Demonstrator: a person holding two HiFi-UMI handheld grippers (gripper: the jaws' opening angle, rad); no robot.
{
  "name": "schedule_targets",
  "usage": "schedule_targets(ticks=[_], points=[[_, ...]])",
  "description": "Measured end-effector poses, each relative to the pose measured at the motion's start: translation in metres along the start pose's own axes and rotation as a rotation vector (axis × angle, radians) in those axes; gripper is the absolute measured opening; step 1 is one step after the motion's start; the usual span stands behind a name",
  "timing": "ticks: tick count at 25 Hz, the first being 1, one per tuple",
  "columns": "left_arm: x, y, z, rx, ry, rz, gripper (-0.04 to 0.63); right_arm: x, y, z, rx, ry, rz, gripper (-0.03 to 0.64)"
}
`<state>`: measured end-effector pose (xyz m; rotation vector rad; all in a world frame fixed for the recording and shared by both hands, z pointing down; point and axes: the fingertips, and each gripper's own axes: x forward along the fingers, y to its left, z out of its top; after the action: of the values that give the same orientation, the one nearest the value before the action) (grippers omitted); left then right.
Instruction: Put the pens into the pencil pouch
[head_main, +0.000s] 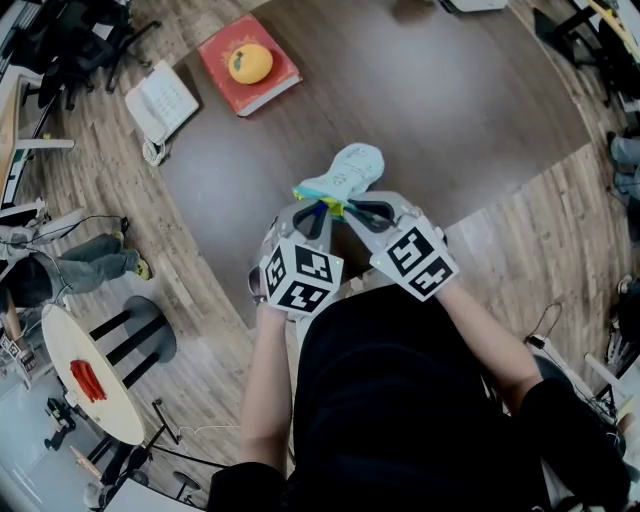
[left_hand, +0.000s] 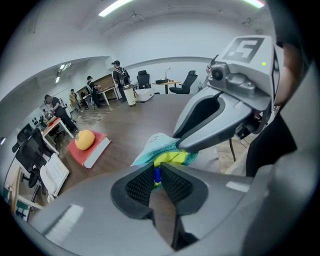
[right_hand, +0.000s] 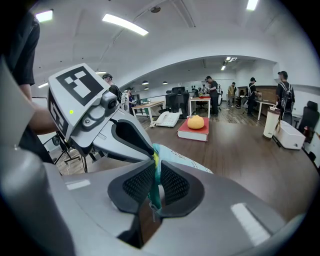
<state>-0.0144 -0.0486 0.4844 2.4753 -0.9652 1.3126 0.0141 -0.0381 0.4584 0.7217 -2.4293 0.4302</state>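
Note:
The light teal pencil pouch (head_main: 347, 173) lies on the dark table, its yellow-lined mouth toward me. My left gripper (left_hand: 156, 176) is shut on a blue pen (left_hand: 157, 173), whose tip sits at the pouch's yellow opening (left_hand: 170, 158). My right gripper (right_hand: 156, 181) is shut on the pouch's teal edge (right_hand: 155, 186) by the zipper and holds it up. In the head view both grippers meet at the pouch mouth, the left (head_main: 318, 213) and the right (head_main: 353, 210) close together. Most of the pen is hidden between the jaws.
A red book (head_main: 262, 75) with a yellow-orange fruit (head_main: 249, 63) on it lies at the table's far left, a white desk phone (head_main: 160, 101) beside it. A round white table (head_main: 95, 385) stands on the floor at left. People stand far off in the room.

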Motion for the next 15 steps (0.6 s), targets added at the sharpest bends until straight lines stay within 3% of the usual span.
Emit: schedule_targets(ticks=[15], points=[[-0.013,0.003,-0.003,-0.002,-0.017,0.03,0.064,-0.002,-0.002,0.002,-0.01,-0.001,-0.008,0.044]])
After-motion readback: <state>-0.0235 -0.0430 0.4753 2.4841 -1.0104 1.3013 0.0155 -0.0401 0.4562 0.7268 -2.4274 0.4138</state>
